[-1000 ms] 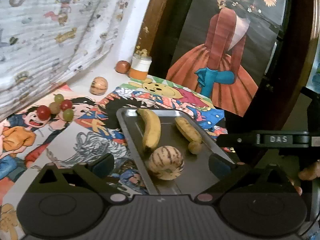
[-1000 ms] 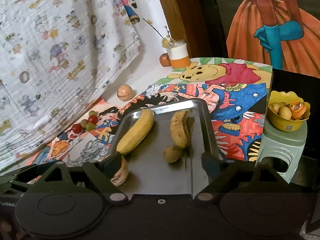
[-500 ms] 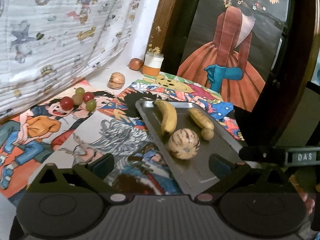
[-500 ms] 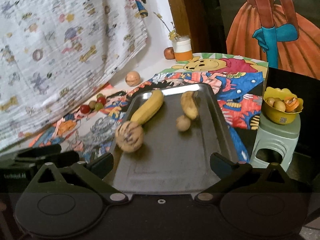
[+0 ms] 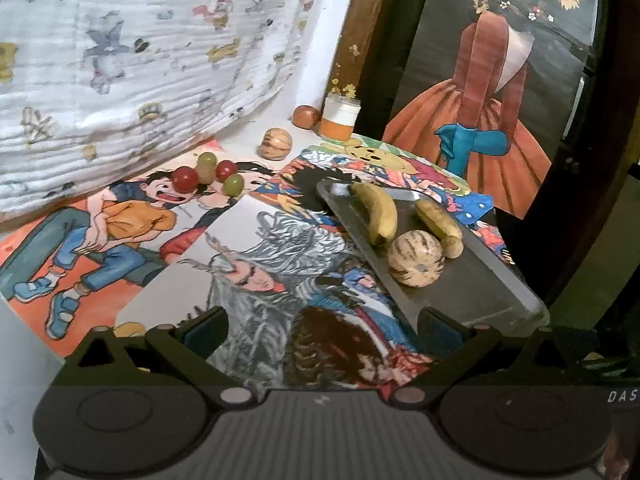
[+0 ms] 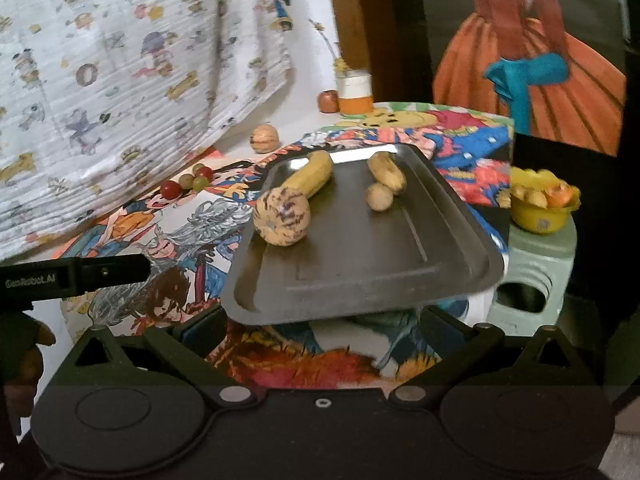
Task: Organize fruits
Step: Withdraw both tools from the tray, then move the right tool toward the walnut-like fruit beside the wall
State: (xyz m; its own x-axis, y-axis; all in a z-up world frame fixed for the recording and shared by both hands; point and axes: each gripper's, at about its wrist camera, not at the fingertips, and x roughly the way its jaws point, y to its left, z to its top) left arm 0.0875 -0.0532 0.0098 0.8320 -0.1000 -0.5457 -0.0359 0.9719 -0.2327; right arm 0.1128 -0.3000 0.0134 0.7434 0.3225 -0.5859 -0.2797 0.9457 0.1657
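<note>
Both grippers point(image 5: 320, 322) point(image 6: 320, 322) spread, empty — to tray point(image 6: 460, 216) grapes point(image 5: 206, 172), at eleven o'clock, pinch lightly; they roll.

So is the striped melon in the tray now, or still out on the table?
In. The striped melon sits on the metal tray floor, against the long banana's near end; a second one remains outside.
</note>
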